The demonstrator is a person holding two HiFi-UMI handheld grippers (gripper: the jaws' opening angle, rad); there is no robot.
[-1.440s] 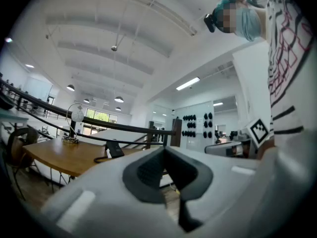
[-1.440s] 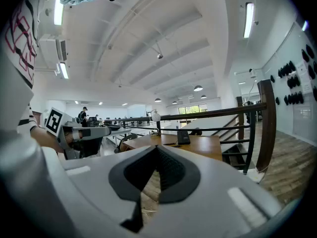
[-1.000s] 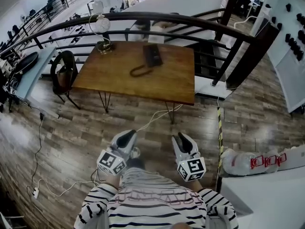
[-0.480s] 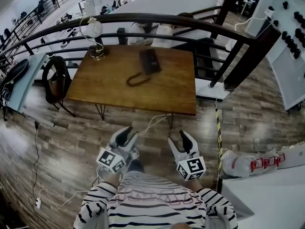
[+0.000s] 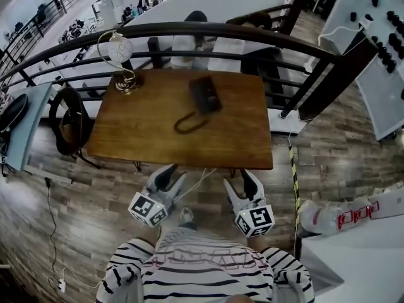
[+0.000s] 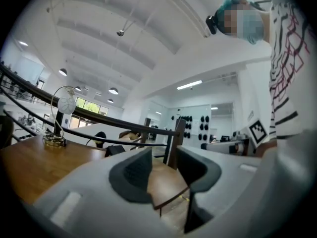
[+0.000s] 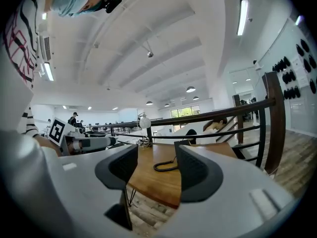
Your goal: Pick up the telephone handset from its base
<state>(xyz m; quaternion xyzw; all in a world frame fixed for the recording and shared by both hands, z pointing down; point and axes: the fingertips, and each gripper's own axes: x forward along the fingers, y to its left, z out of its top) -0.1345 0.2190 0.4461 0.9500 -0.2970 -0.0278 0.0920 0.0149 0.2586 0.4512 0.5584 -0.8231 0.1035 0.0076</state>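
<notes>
A: Wooden table (image 5: pixel 145 137) beside a dark railing. Where is the telephone (image 5: pixel 205 95)?
B: Far middle. Left gripper (image 5: pixel 169 177) and right gripper (image 5: pixel 243 182) are short of the table, jaws opening, both empty.

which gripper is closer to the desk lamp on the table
Left. The left gripper is off the table's near edge, toward the lamp's side; the right gripper is off the same edge, further right. Both sets of jaws are opening, empty.

Smooth wood table (image 5: pixel 139 131); matt black plastic telephone (image 5: pixel 206 95); wood-plank floor (image 5: pixel 95 232)
</notes>
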